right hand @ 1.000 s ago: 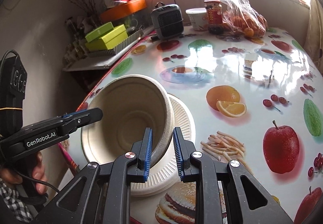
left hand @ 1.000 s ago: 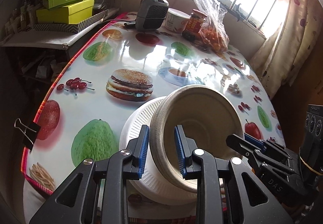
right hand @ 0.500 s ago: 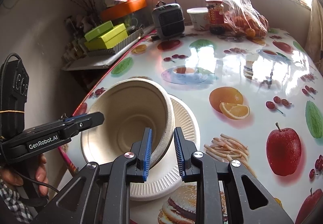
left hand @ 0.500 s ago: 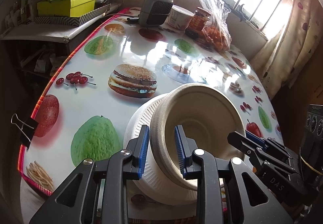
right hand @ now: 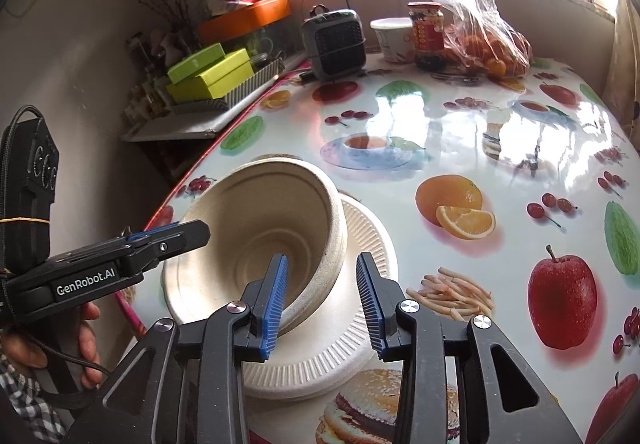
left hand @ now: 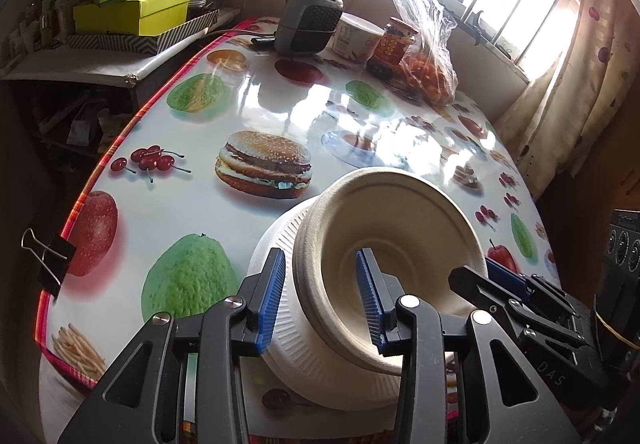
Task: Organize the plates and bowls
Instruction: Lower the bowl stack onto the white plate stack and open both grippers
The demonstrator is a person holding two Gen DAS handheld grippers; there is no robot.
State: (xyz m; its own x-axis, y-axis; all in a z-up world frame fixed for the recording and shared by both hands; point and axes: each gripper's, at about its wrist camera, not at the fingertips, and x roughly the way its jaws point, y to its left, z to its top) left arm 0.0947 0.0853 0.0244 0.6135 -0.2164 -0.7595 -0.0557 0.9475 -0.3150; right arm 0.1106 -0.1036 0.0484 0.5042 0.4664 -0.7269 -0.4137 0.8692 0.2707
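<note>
The left tongs (left hand: pixel 320 300) stand apart, their blue pads straddling the near-left rim of the bowl (left hand: pixel 396 244) without pressing it; the jaws have just been opening, and a gap shows on each side of the rim. The right tongs (right hand: pixel 322 300) are likewise apart and have just been opening: 1 pad sits inside the bowl by its wall, the other outside over the plate (right hand: pixel 340 356), and neither appears to clamp. From the right wrist view the left tool reaches in from the left, held by a person's hand (right hand: pixel 86 340).

The beige bowl, which looks like 2 or more nested together though the count is hard to tell, rests on the white ribbed plate. That plate sits at the near edge of the worktop (left hand: pixel 248 92), which wears a glossy cloth printed with fruit and a burger. The bowl seems to lean a little rather than sit flat and centred.

The step in hand looks like the release: bowl set on plate, both tongs letting go. The next move calls for drawing each pair straight back and slightly up so no pad snags the rim and tips the light bowl off the plate, which lies close to the worktop's edge. Then a check whether the bowl has settled level.
</note>
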